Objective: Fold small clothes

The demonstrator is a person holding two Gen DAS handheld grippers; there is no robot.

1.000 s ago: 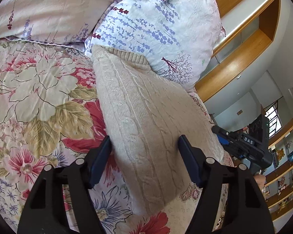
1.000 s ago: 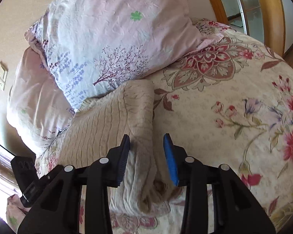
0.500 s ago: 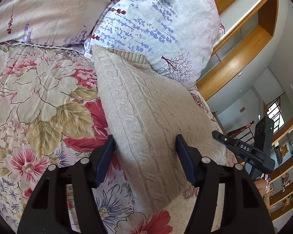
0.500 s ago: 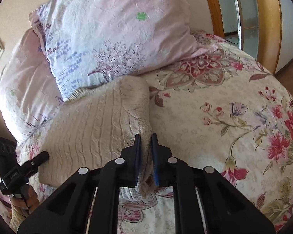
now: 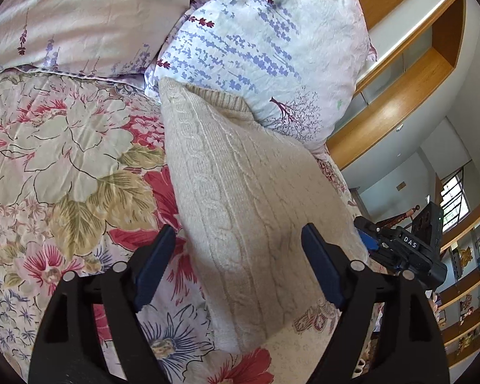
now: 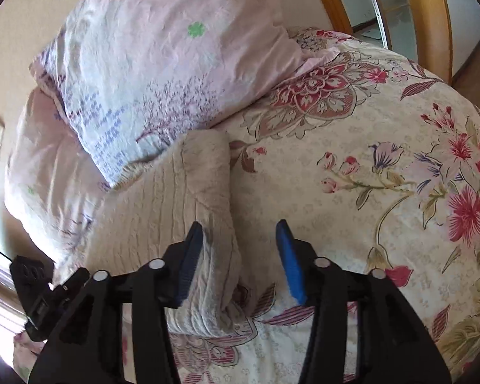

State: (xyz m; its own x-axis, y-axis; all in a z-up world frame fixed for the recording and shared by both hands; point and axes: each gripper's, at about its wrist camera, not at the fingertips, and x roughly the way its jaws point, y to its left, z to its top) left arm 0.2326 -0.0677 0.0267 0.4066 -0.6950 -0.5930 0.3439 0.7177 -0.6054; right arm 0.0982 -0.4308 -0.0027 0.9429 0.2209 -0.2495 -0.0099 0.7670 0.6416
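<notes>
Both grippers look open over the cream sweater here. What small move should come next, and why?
Probably bring the right gripper down and shut it on the sweater's folded edge. Both grippers are open and hold nothing, and that thick edge already lies between the right fingers. The left gripper straddles the other side, so it could close next.

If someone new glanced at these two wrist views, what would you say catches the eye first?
First, the cream cable-knit sweater, folded into a long bundle on the floral bedspread, its far end against the lavender-print pillow. Next, both grippers stand open: the left gripper straddles the bundle, while the right gripper sits at its right edge.
</notes>
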